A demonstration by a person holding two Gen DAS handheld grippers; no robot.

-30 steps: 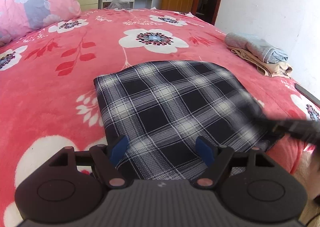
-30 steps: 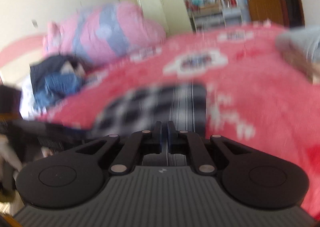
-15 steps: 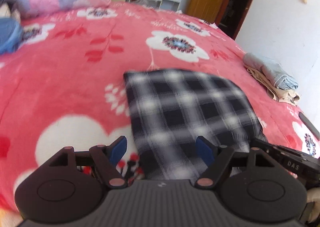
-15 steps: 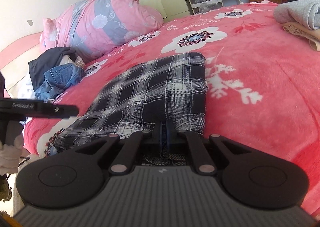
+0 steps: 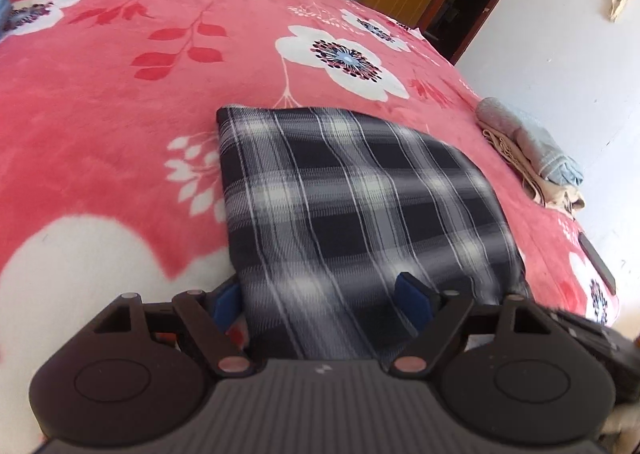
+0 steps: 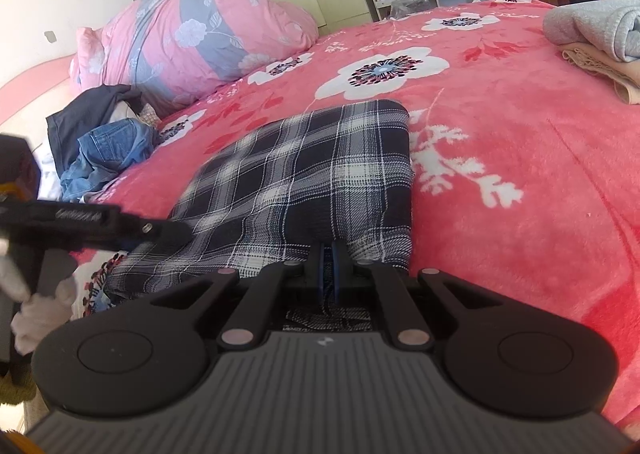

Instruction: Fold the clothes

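Observation:
A black-and-white plaid garment [image 5: 352, 210] lies folded into a rough rectangle on the red floral bedspread [image 5: 120, 102]; it also shows in the right wrist view [image 6: 312, 178]. My left gripper [image 5: 320, 298] is open, its blue pads straddling the garment's near left corner. My right gripper [image 6: 330, 262] is shut on the garment's near right edge, with cloth pinched between the pads. The left gripper also shows at the left of the right wrist view [image 6: 92, 222].
A folded stack of grey and beige clothes [image 5: 532, 158] sits at the bed's right edge, with a dark phone [image 5: 596, 258] near it. A pile of unfolded jeans and dark clothes [image 6: 100, 142] lies by the pink quilt [image 6: 200, 30]. A desk and door stand behind.
My left gripper moved closer, and now straddles the garment's near left corner. My right gripper stayed shut on the near right edge.

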